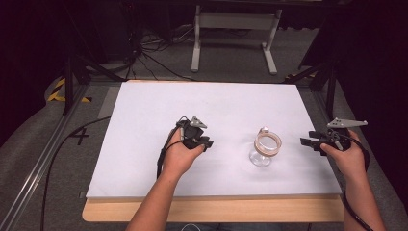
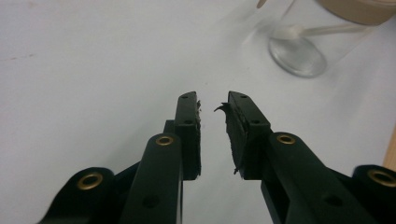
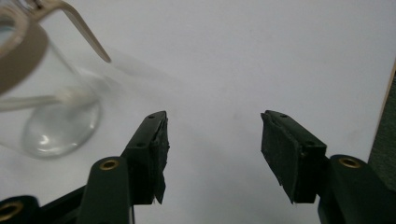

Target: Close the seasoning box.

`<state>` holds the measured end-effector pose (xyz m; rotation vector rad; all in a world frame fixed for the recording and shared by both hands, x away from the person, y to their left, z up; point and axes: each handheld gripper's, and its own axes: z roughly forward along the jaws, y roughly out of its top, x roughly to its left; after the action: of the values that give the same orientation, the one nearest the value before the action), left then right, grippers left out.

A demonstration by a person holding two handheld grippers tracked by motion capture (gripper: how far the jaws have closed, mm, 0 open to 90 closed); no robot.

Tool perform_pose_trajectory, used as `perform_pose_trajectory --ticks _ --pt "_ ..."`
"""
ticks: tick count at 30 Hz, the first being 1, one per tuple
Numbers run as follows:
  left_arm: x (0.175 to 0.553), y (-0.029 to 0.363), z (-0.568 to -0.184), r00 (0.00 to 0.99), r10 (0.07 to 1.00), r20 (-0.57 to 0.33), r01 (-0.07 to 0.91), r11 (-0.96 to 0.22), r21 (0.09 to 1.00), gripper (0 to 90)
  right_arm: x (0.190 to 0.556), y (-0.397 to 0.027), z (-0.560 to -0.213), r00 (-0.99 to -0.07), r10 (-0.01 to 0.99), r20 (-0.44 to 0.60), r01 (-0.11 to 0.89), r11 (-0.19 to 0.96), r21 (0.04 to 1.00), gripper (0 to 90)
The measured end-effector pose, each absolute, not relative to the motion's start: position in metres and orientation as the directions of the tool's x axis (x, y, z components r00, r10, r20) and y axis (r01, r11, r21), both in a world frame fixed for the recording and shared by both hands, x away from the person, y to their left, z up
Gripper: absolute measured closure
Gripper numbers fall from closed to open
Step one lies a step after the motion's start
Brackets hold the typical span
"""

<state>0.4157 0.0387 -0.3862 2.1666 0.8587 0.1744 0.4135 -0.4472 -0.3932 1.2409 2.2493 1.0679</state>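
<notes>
A clear glass jar (image 1: 261,157) stands on the white table top (image 1: 159,106), right of centre, with a tan ring (image 1: 268,143) around its mouth. A pale stick-like item lies inside the jar (image 2: 299,51); what it is I cannot tell. My left gripper (image 1: 210,143) rests low over the table to the jar's left, its jaws a narrow gap apart with nothing between them (image 2: 214,100). My right gripper (image 1: 304,142) hovers to the right of the jar, open wide and holding nothing (image 3: 214,116). The jar (image 3: 51,126) sits at the left of the right gripper view.
The white sheet lies on a wooden board whose edge (image 1: 211,211) shows at the front. Beyond the table are a metal frame (image 1: 72,77), floor cables (image 1: 154,53) and a white stand (image 1: 233,29). A dark drape hangs at the right.
</notes>
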Motion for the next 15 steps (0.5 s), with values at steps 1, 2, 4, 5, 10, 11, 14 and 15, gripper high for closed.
perform_pose_trajectory --ticks 1,2,4,5,10,11,14,15 --pt "0.416 0.040 -0.388 0.760 0.633 -0.146 0.526 -0.467 0.711 72.9 0.415 -0.449 -0.397 -0.550 0.834 0.039 0.565 0.338 0.753 41.4" --pt "0.417 0.041 -0.389 0.758 0.636 -0.145 0.527 -0.466 0.710 72.9 0.417 -0.450 -0.401 -0.548 0.835 0.041 0.570 0.337 0.749 41.1" --pt "0.418 0.043 -0.392 0.754 0.639 -0.152 0.536 -0.465 0.705 73.2 0.419 -0.453 -0.407 -0.545 0.837 0.041 0.575 0.338 0.745 40.7" --pt "0.418 0.043 -0.393 0.752 0.642 -0.152 0.537 -0.462 0.706 73.3 0.420 -0.454 -0.409 -0.544 0.838 0.035 0.575 0.342 0.743 40.3" --pt "0.419 0.046 -0.398 0.741 0.652 -0.162 0.553 -0.455 0.698 73.3 0.423 -0.456 -0.419 -0.562 0.827 0.022 0.598 0.388 0.701 37.4" --pt "0.419 0.047 -0.399 0.742 0.651 -0.160 0.551 -0.456 0.699 73.2 0.424 -0.455 -0.421 -0.569 0.823 0.010 0.596 0.404 0.694 37.4" --pt "0.419 0.047 -0.399 0.739 0.654 -0.163 0.555 -0.453 0.698 73.0 0.424 -0.453 -0.421 -0.568 0.823 0.013 0.603 0.405 0.687 37.3" --pt "0.419 0.047 -0.399 0.738 0.655 -0.164 0.556 -0.452 0.698 73.0 0.424 -0.452 -0.421 -0.576 0.818 0.007 0.595 0.413 0.690 37.3"
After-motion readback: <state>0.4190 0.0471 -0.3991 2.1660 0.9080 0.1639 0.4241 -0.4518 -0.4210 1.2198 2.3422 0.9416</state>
